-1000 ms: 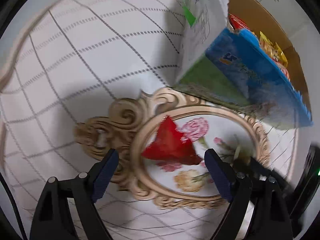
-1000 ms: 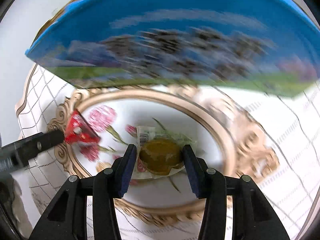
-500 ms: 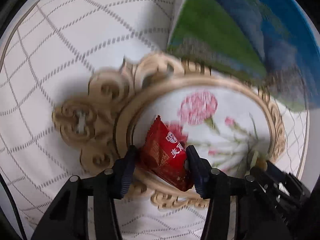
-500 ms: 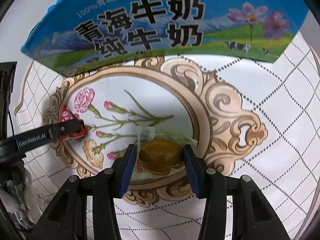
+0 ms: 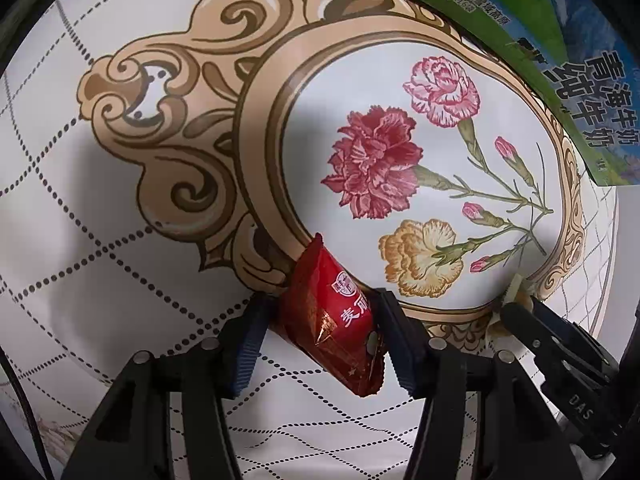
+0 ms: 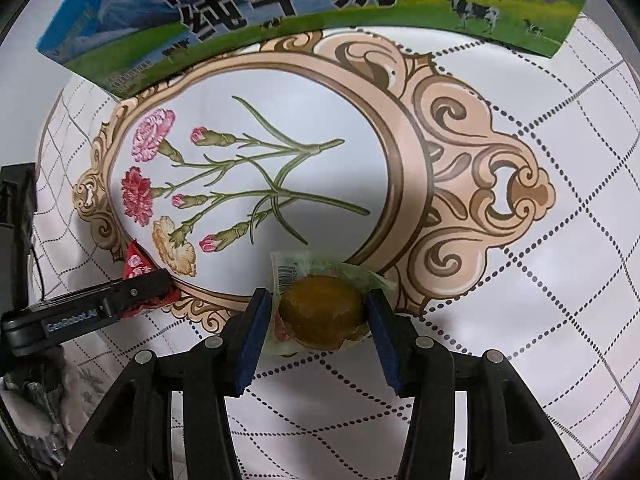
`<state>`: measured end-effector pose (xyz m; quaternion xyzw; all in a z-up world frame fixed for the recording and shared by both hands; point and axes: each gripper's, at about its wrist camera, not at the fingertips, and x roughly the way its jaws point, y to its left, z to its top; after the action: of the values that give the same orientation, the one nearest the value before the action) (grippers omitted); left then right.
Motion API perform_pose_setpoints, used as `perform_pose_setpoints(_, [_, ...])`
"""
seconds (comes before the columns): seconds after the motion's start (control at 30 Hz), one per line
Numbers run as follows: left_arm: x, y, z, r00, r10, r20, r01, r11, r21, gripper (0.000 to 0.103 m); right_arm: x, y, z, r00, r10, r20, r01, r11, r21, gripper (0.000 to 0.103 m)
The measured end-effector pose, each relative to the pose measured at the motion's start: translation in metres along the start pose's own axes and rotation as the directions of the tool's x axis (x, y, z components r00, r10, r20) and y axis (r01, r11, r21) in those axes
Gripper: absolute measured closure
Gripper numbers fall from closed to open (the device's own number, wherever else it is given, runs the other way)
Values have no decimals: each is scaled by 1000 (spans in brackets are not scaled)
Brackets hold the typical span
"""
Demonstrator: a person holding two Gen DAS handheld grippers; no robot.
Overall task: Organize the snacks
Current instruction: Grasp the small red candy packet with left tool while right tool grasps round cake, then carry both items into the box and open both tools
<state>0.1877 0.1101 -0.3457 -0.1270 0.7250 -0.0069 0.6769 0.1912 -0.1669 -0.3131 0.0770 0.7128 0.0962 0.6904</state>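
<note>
A red snack packet (image 5: 332,320) sits between the pads of my left gripper (image 5: 322,304), which point steeply down at the tablecloth; the jaws are opening, though both pads still touch the packet. In the right wrist view the same red packet (image 6: 136,264) shows at the left under a left finger (image 6: 120,300). My right gripper (image 6: 318,300) is shut on a round brown cake in a clear green wrapper (image 6: 324,316), over the lower rim of the printed oval frame. The right gripper's fingertips (image 5: 516,312) show at the lower right of the left wrist view.
A blue and green milk carton (image 6: 280,8) stands along the far side of the oval, also seen as the carton (image 5: 560,60) at upper right. The white tablecloth (image 6: 520,320) has dotted diamonds, a beige ornate frame and carnations. Dark clutter lies at the lower left.
My left gripper went from wide open to closed around the red packet and sank toward the cloth. My right gripper carried the cake from the oval's middle to its near rim.
</note>
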Motion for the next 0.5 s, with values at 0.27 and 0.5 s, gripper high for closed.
perform_pose_setpoints(0.27, [-13, -19, -10, 1000, 5, 16, -5, 1000, 30, 60, -9, -3, -4, 999, 32, 7, -32, 999, 15, 52])
perform_pose_setpoints(0.5, [-51, -47, -28, 997, -54, 57, 49, 995, 85, 60, -48, -15, -7, 993, 110, 53, -112, 993, 44, 53])
